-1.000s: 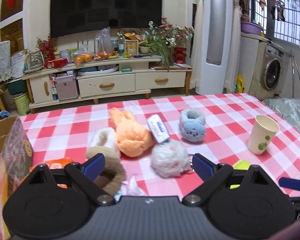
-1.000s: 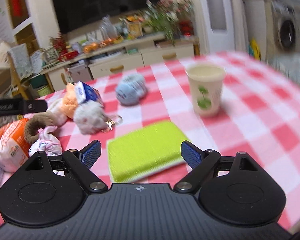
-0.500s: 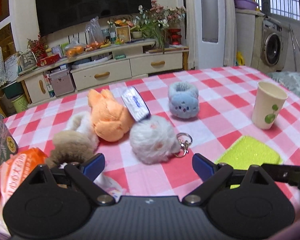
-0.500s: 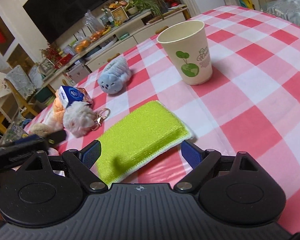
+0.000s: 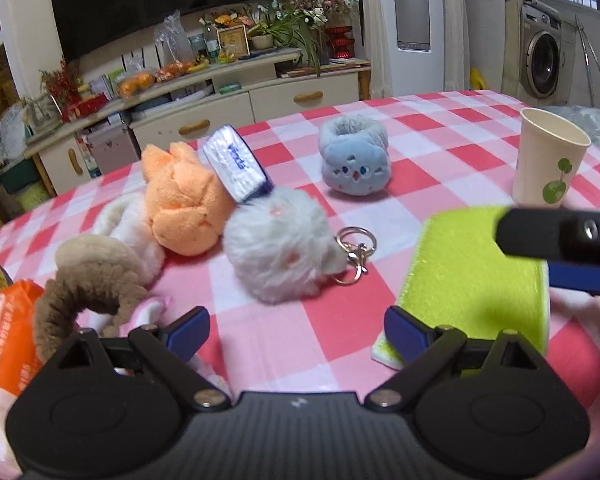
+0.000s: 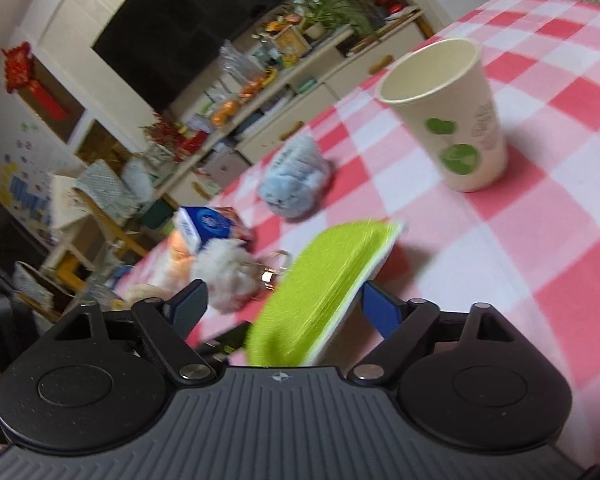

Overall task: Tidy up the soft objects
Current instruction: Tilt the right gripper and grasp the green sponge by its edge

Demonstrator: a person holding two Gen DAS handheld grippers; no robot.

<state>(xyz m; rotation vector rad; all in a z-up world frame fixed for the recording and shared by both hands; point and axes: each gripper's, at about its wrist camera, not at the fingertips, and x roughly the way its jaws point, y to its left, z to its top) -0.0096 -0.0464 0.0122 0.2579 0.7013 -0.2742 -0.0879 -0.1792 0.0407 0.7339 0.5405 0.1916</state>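
Counting one sponge (image 5: 476, 276), one cup (image 5: 548, 160)

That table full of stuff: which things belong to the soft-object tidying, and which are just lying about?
Belonging to the job:
green sponge cloth
white fluffy keychain toy
orange plush
blue plush
brown scrunchie

Just lying about:
paper cup
tissue pack
orange snack bag

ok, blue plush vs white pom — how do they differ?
The blue plush is pale blue, squat, with a stitched face and an open top; the white pom is a long-furred ball with no clear face. The plush lies alone; the pom has a tissue pack leaning on it and a metal clasp. Both rest on the checked cloth.
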